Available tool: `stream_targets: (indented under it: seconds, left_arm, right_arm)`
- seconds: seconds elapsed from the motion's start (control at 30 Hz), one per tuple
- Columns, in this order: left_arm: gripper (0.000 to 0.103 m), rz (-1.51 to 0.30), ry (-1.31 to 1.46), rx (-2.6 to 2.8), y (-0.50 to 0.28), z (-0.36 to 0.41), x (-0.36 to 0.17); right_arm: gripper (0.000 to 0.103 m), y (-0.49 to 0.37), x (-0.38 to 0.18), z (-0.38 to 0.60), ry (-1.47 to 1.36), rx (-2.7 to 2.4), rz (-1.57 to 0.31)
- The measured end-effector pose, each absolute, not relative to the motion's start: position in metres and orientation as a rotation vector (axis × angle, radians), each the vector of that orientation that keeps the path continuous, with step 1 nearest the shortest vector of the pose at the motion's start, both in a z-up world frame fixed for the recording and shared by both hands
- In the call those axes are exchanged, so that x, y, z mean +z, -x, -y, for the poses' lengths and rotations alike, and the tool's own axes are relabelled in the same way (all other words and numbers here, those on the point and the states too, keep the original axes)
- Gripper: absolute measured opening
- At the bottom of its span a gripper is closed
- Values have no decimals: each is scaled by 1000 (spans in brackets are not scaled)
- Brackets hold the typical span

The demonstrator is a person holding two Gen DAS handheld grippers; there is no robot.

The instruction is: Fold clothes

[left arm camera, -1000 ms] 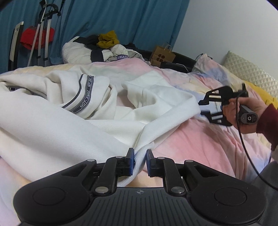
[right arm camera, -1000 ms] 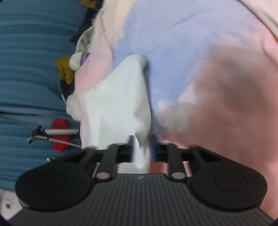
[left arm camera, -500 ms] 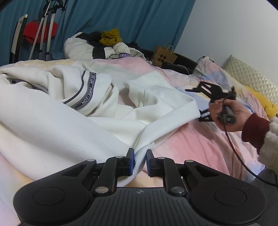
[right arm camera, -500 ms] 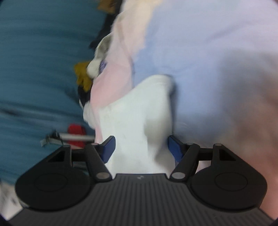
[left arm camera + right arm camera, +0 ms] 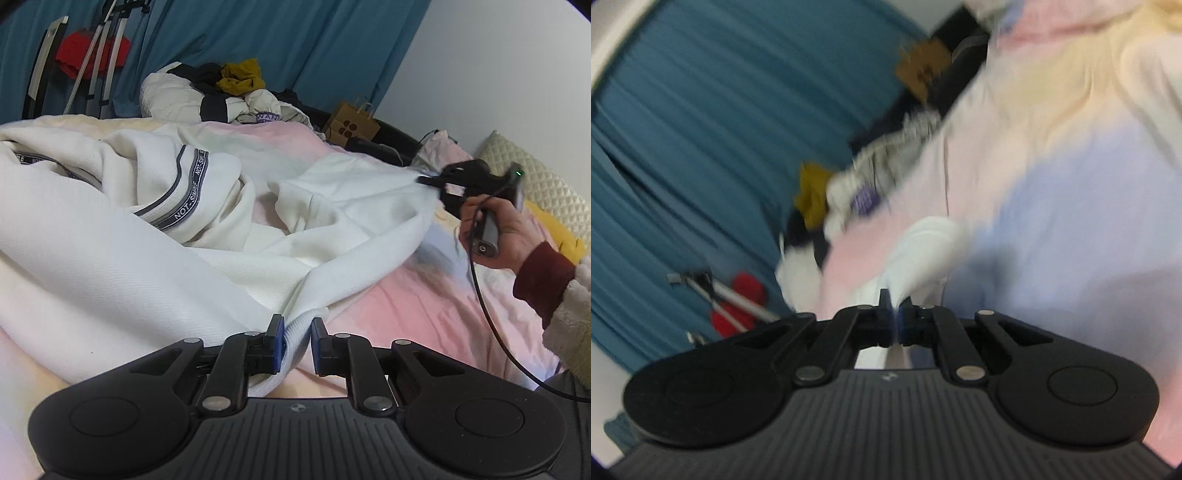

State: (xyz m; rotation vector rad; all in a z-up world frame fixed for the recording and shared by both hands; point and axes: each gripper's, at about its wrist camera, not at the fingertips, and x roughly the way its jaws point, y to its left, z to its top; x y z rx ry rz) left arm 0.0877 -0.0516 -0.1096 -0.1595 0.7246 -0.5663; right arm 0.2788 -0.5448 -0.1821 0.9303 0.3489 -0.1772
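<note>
A white ribbed-knit sweatshirt (image 5: 155,251) with a grey lettered stripe lies rumpled across the pastel bedsheet (image 5: 424,302), filling the frame's left and centre. The left gripper (image 5: 294,338) pinches its ribbed hem at lower centre. The right gripper (image 5: 894,320) — spread wide half a second ago — now clamps a white corner, blurred.

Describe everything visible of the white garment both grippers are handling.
The white garment is a thick, ribbed-knit piece lying rumpled across the pastel bedcover. A grey band printed with lettering runs over one bunched fold. The left gripper is shut on a ribbed hem edge nearest the camera; the right gripper pinches a far corner, lifting it slightly. In the blurred right wrist view, white cloth sits between closed fingers.
</note>
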Motion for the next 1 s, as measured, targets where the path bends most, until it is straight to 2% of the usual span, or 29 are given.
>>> stream_targets:
  seconds: [0.1, 0.3, 0.43, 0.53, 0.6, 0.73, 0.8, 1.0]
  left_arm:
    - [18, -707, 150, -579, -87, 54, -107]
    - [20, -718, 118, -582, -83, 58, -111]
    - [22, -718, 117, -578, -78, 58, -109]
    - [28, -723, 127, -562, -73, 53, -103]
    - [50, -739, 170, -539, -68, 44, -97]
    - [66, -781, 341, -425, -64, 10, -85]
    - [81, -798, 477, -325, -64, -17, -84]
    - [81, -835, 1021, 41, -69, -116, -127]
  right_arm:
    - [5, -268, -180, 566, -920, -242, -299]
    - [5, -261, -261, 600, -1130, -421, -543]
    - [6, -268, -260, 594, -1047, -440, -572]
    - [6, -269, -252, 587, -935, -441, -589]
    - [6, -266, -252, 589, -926, -439, -592]
    - [6, -261, -250, 588, -970, -433, -578]
    - [6, -261, -247, 586, -953, -432, -577]
    - [6, -266, -243, 577, -896, -453, -576]
